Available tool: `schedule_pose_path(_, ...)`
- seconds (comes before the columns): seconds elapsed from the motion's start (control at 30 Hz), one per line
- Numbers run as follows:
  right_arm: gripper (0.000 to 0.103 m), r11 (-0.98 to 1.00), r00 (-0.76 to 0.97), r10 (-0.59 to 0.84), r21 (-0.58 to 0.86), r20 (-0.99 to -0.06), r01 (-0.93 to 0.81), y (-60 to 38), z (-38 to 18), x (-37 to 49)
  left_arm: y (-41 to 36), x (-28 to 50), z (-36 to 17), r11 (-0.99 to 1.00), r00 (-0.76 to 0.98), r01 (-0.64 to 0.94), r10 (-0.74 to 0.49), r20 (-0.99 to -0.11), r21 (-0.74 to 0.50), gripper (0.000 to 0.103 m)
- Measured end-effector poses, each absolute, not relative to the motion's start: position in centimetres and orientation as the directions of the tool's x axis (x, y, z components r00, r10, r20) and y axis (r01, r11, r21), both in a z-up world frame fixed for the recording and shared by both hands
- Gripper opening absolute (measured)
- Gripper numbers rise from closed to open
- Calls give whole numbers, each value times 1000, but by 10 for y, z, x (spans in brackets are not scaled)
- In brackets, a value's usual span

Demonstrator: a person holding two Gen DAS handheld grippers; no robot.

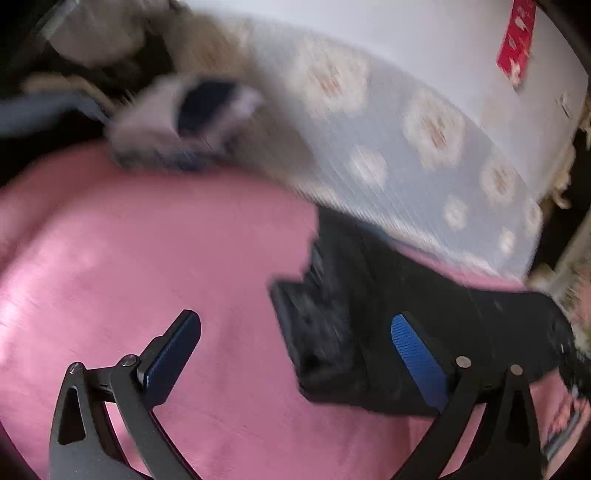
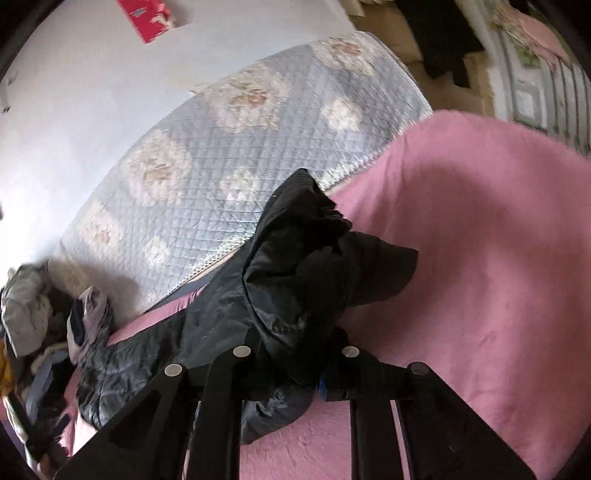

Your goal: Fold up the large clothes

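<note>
A black padded jacket lies crumpled on the pink blanket. My right gripper is shut on a bunched fold of it, and the cloth stands up in a peak above the fingers and hides the fingertips. In the left wrist view the same jacket lies at the right, blurred. My left gripper hovers wide open over the blanket. Its right blue pad is over the jacket's edge and its left pad is over bare blanket. Nothing is gripped between them.
A grey quilted floral mattress pad runs along the white wall behind the blanket. A heap of other clothes sits at the blanket's left end, with a grey and navy bundle. A red sheet hangs on the wall.
</note>
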State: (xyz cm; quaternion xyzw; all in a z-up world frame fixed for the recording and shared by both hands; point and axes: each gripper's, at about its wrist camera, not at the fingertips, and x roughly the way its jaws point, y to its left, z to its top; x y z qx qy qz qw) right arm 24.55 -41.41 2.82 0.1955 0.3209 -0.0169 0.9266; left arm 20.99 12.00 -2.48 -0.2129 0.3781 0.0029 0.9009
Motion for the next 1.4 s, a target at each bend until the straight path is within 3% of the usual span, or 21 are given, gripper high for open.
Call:
schedule_pose_path(0.13, 19, 973, 817, 40, 207, -575, 98, -390, 55, 234, 84, 232, -64, 925, 584, -79, -261, -769, -373, 103)
schedule_pose_path(0.23, 19, 983, 833, 25, 163, -552, 79, -369, 67, 228, 82, 232, -70, 904, 602, -117, -264, -754, -411, 100)
schedule_pose_path(0.27, 19, 985, 841, 20, 153, -541, 75, -362, 71, 226, 82, 232, -71, 892, 604, -107, -292, -741, -439, 88)
schedule_pose_path(0.3, 19, 987, 850, 22, 148, -527, 66, -355, 76, 225, 80, 231, -71, 885, 597, -81, -325, -733, -458, 68)
schedule_pose_path(0.4, 19, 984, 875, 64, 176, -480, 24, -333, 90, 221, 68, 225, -67, 887, 593, -18, -362, -719, -461, 35)
schedule_pose_path(0.53, 19, 949, 891, 195, 307, -411, -66, -304, 106, 217, 55, 209, -55, 859, 591, 47, -435, -679, -510, 25)
schedule_pose_path(0.63, 19, 929, 879, 302, 320, -369, -185, -272, 111, 209, 49, 198, -47, 811, 575, 116, -526, -627, -573, 25)
schedule_pose_path(0.73, 19, 907, 832, 399, 301, -386, -296, -233, 102, 202, 35, 203, -42, 865, 598, 129, -459, -657, -486, 25)
schedule_pose_path(0.83, 19, 877, 771, 466, 344, -434, -336, -201, 76, 203, 45, 217, -45, 858, 600, 62, -441, -668, -510, 28)
schedule_pose_path(0.93, 19, 830, 708, 533, 450, -463, -330, -186, 46, 214, 64, 226, -46, 876, 600, -5, -383, -703, -482, 44)
schedule_pose_path(1.03, 19, 836, 708, 527, 438, -471, -332, -168, 31, 215, 82, 225, -38, 884, 611, -45, -345, -712, -466, 59)
schedule_pose_path(1.07, 19, 847, 710, 516, 409, -479, -339, -160, 27, 215, 83, 225, -34, 908, 615, -67, -289, -734, -414, 79)
schedule_pose_path(1.1, 19, 860, 708, 503, 369, -496, -352, -149, 24, 217, 83, 225, -28, 940, 629, -90, -204, -750, -330, 92)
schedule_pose_path(1.2, 23, 873, 684, 488, 314, -543, -373, -129, 16, 223, 87, 222, -13, 969, 690, -116, -79, -719, -218, 92)
schedule_pose_path(1.4, 34, 856, 667, 516, 301, -538, -420, -139, 25, 217, 117, 205, 13, 954, 771, -139, -64, -634, -265, 92)
